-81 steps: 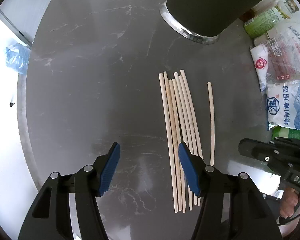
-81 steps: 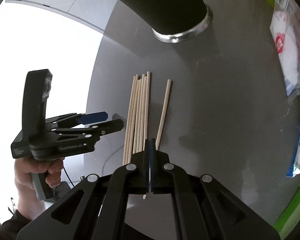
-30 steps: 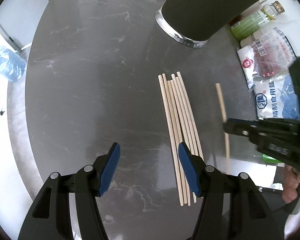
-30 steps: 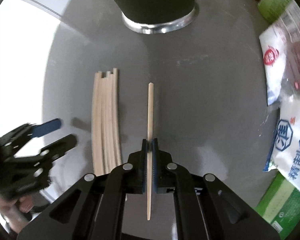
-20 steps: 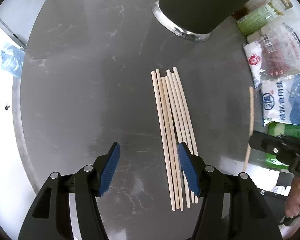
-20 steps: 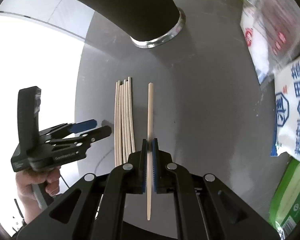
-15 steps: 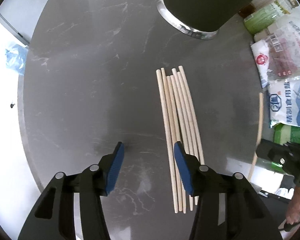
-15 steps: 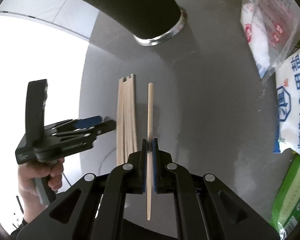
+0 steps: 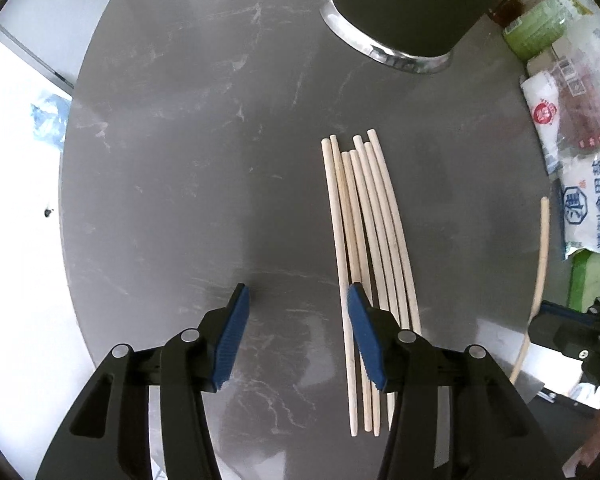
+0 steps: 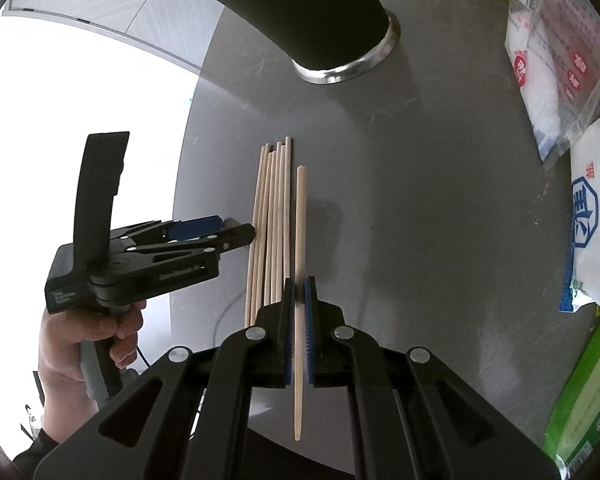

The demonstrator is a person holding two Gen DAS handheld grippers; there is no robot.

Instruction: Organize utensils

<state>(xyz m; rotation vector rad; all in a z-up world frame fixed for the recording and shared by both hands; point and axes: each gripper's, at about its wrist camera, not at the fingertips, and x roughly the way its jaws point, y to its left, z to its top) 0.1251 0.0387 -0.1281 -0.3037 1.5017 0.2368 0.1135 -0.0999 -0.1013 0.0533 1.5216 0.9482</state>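
In the left wrist view, the left gripper (image 9: pixel 298 322) points down at the round grey desk (image 9: pixel 172 168) with its blue-padded jaws apart and nothing between them; only bare desk shows in the gap. Its right-hand pad sits over the near part of a bundle of chopsticks (image 9: pixel 370 240), six pale wooden sticks lying side by side on the desk, their far ends fanned slightly toward a black cup (image 9: pixel 412 4) with a silver base ring that stands at the far side. At the right edge, the right gripper (image 9: pixel 548 314) comes in from the side, clamped on a single chopstick (image 9: pixel 542 248) that slants up toward the salt bags (image 9: pixel 588 208) and a green packet lined along the desk's right rim. In the right wrist view, the right gripper (image 10: pixel 299 292) is clenched on the single chopstick (image 10: pixel 300 216), which runs straight between its blue pads, with the far end ahead and the thin end trailing back past the fingers. The stick is raised off the desk, just right of the bundle of chopsticks (image 10: pixel 274 220). To the left, a hand (image 10: pixel 88 340) grips the handle of the left gripper (image 10: pixel 236 230), whose fingertips are near the bundle's left side. The black cup (image 10: pixel 312 12) stands beyond the sticks, and the salt bags (image 10: pixel 560 80) lie to the right.
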